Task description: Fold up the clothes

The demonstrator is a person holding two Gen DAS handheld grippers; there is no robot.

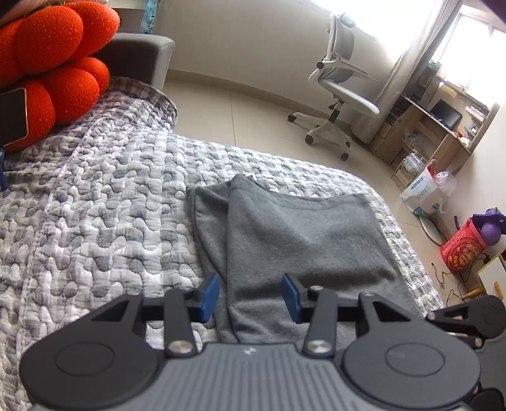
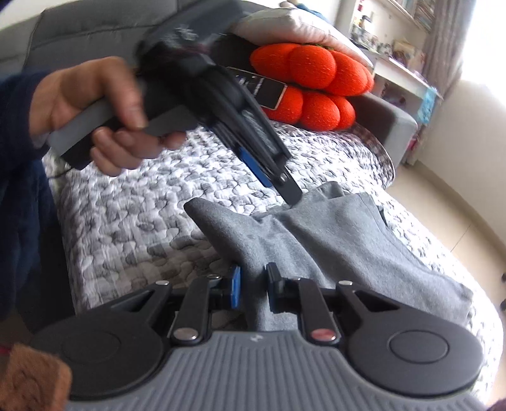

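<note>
The right gripper (image 2: 253, 286) pinches a raised fold of the grey garment (image 2: 332, 240), its jaws narrowed onto the cloth, while the left gripper (image 1: 249, 295) stands open above the garment's near edge, apparently clear of the fabric. The garment lies partly folded on a grey-and-white quilted bedspread (image 1: 95, 202), near an orange cushion (image 1: 60, 63) and a phone (image 1: 12, 115).

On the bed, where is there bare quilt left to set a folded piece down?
Free: the broad stretch of quilt between the grey garment and the orange cushion. Crowded: the bed's head, with cushion, phone and pillow. Past the garment only a thin strip remains before the bed's edge.
</note>
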